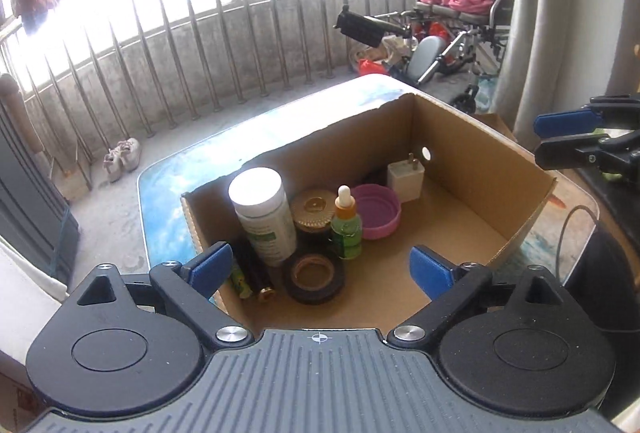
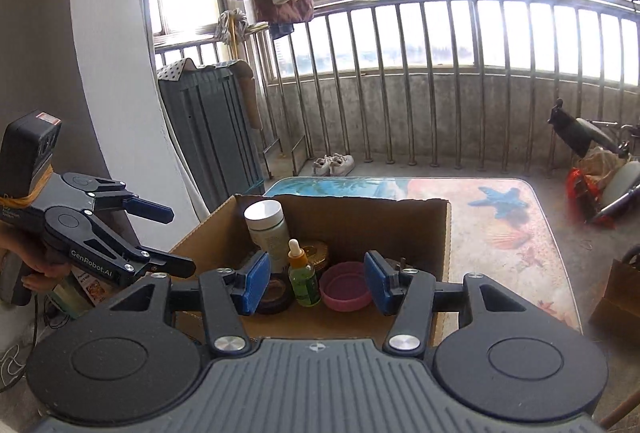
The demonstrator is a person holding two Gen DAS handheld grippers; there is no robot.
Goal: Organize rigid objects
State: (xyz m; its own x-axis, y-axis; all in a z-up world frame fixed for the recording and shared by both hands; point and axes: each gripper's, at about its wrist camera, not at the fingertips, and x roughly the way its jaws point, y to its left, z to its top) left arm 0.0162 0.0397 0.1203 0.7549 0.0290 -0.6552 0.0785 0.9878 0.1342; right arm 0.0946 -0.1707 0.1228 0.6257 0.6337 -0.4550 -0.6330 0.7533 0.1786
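my left gripper [image 1: 320, 269] hangs empty, fingers spread, over the cardboard box [image 1: 472, 129]. inside, left to right, sit the white bottle [image 1: 262, 213], tape roll [image 1: 314, 278], dropper bottle [image 1: 347, 225], pink lid [image 1: 378, 211] and charger [image 1: 405, 181]. my right gripper [image 2: 316, 283] is also spread and empty. sorting looks mostly done.

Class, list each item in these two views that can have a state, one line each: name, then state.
cardboard box: open-topped
white bottle: upright, capped
dropper bottle: upright, capped
pink lid: hollow side up
tape roll: flat
left gripper: open, empty
right gripper: open, empty
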